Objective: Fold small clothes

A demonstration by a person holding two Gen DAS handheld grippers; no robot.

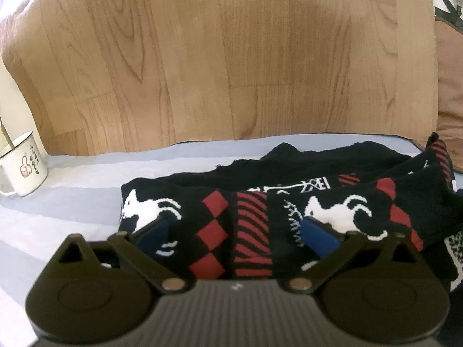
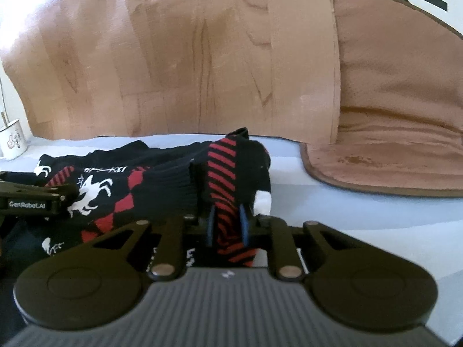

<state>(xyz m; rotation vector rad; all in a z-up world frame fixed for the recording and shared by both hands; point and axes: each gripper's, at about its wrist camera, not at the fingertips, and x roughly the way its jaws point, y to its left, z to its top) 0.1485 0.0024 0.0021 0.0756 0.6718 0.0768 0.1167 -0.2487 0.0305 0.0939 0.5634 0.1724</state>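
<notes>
Black knitted socks point(image 1: 332, 211) with white horses, red diamonds and red stripes lie bunched on the pale striped bedsheet point(image 1: 72, 196). My left gripper point(image 1: 235, 231) hovers low over them with its jaws spread wide; the blue pads point(image 1: 318, 235) rest at either side of the red pattern and grip nothing. In the right wrist view, my right gripper point(image 2: 227, 219) is shut on an upright fold of red-striped sock point(image 2: 222, 159), which stands between the narrow blue pads. The left gripper point(image 2: 29, 199) shows at the left edge, resting on the socks point(image 2: 92, 193).
A white enamel mug point(image 1: 23, 167) stands at the far left of the sheet, also the mug point(image 2: 13, 141). A wood-grain board point(image 1: 231, 57) rises behind. A brown cushion point(image 2: 390, 115) lies at the right, its edge on the sheet.
</notes>
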